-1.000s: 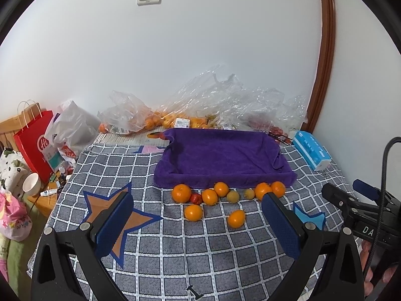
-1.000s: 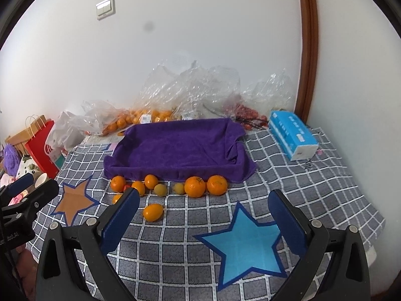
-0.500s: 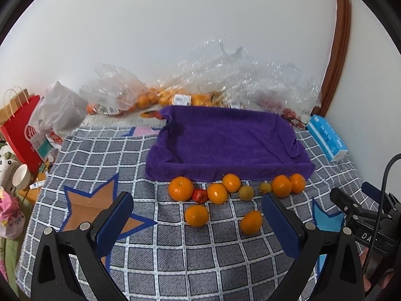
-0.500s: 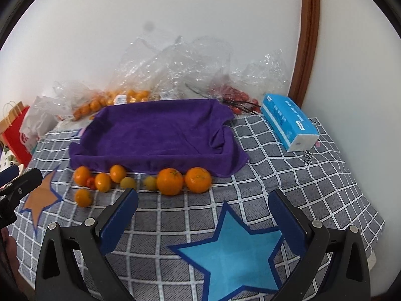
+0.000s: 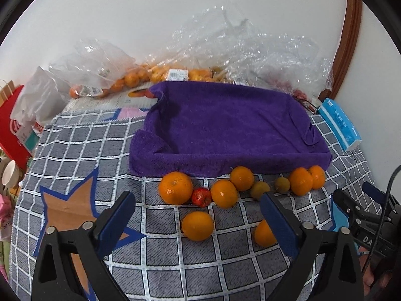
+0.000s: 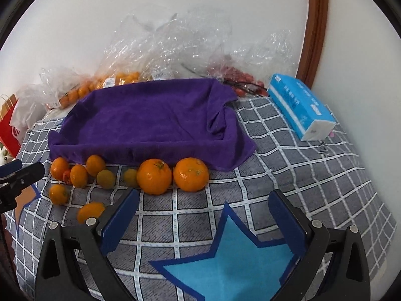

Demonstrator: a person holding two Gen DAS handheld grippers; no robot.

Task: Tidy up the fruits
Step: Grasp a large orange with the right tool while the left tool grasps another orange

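A purple towel-lined tray lies on the checked cloth. Along its near edge sit several oranges, among them a big one, a small red fruit and two yellow-green fruits. Two more oranges lie nearer, one between my left fingers' lines and one partly hidden by the right finger. My left gripper hangs above them, wide but closing, with nothing pressed. My right gripper stands open just short of two big oranges.
Clear plastic bags with more oranges and red fruit are heaped against the wall behind the tray. A blue tissue box lies at the right. A red paper bag and a cup stand off the left edge.
Both grippers have sunk and moved toward the fruit row, which now looks larger and nearer. The left jaws have narrowed slightly.
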